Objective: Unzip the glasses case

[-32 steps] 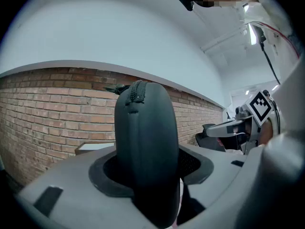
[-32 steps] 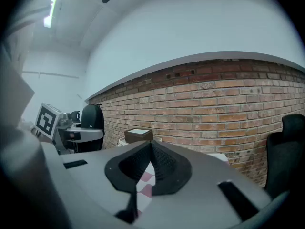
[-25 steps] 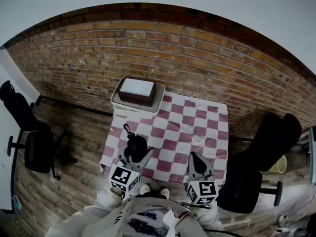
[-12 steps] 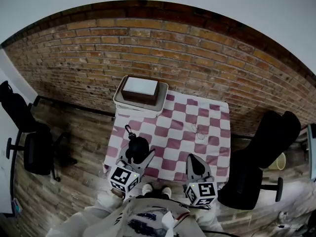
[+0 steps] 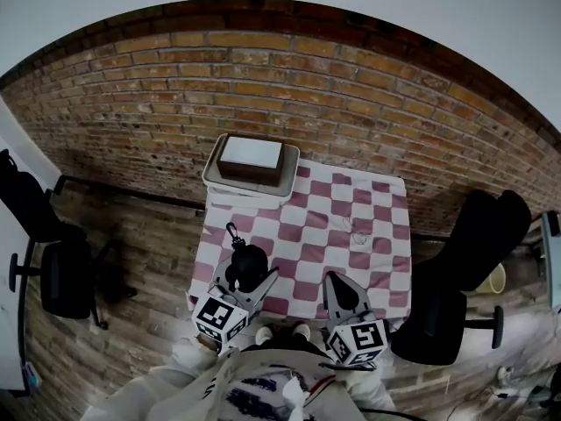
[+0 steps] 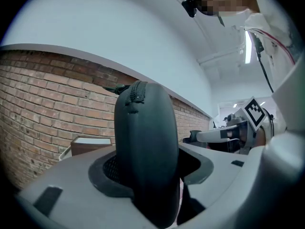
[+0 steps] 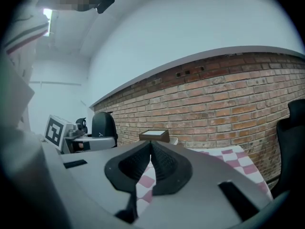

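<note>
The black glasses case (image 5: 246, 264) is held on edge over the checked table's near left part, with my left gripper (image 5: 249, 276) shut on it. A small clip (image 5: 232, 231) hangs off its far end. In the left gripper view the case (image 6: 145, 142) fills the space between the jaws, and its zipper (image 6: 137, 92) runs over the top. My right gripper (image 5: 337, 281) is to the right of the case and apart from it, near the table's front edge. Its jaws are shut with nothing between them (image 7: 150, 146). From the right gripper view the case (image 7: 103, 124) shows at the left.
A brown box with a white top (image 5: 251, 158) sits in a pale tray (image 5: 212, 170) at the table's far left corner. The red-and-white checked cloth (image 5: 351, 226) covers the table. Black office chairs stand at the right (image 5: 465, 261) and left (image 5: 53, 270). A brick wall (image 5: 351, 103) lies behind.
My right gripper has moved left along the table's front edge, closer to the case. The left gripper still holds the case and has barely shifted.
</note>
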Tool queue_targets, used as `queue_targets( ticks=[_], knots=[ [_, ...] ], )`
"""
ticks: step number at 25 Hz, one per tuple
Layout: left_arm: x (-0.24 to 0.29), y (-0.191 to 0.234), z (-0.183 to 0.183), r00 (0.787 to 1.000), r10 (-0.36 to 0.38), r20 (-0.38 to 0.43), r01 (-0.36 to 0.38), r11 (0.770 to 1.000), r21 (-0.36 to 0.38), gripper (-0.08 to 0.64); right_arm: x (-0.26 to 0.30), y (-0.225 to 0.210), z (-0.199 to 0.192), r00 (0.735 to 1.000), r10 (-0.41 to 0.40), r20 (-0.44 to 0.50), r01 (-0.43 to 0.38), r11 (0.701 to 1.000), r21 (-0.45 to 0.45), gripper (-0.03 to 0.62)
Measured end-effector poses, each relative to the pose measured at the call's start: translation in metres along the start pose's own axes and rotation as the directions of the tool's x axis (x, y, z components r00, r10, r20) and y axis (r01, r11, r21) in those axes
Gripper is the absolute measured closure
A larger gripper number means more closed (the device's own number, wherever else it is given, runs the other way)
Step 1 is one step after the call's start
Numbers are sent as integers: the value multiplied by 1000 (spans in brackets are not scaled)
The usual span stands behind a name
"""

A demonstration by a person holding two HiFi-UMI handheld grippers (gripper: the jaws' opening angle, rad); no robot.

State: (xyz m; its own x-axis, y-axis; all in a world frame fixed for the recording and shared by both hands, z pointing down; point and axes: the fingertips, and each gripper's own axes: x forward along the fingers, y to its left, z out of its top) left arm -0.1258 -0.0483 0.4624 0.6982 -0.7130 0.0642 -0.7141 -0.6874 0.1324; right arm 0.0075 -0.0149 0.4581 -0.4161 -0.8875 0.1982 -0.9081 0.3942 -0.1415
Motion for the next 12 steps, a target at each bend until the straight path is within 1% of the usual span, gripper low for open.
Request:
queue_targets(
  ticks=[6, 10, 12],
  knots=[
    [14, -2, 4, 999, -35, -1, 35, 999, 20, 307, 14, -1, 13, 1000, 23, 11, -23, 999, -26, 577],
    [25, -6, 6, 998, -53, -19, 54, 998, 45, 307, 24, -3, 18, 999, 44, 11, -44, 999, -5, 577],
    [30, -11, 7, 997, -74, -21, 75, 995, 65, 307, 30, -1, 22, 997, 74, 15, -74, 997, 5, 577]
  ],
)
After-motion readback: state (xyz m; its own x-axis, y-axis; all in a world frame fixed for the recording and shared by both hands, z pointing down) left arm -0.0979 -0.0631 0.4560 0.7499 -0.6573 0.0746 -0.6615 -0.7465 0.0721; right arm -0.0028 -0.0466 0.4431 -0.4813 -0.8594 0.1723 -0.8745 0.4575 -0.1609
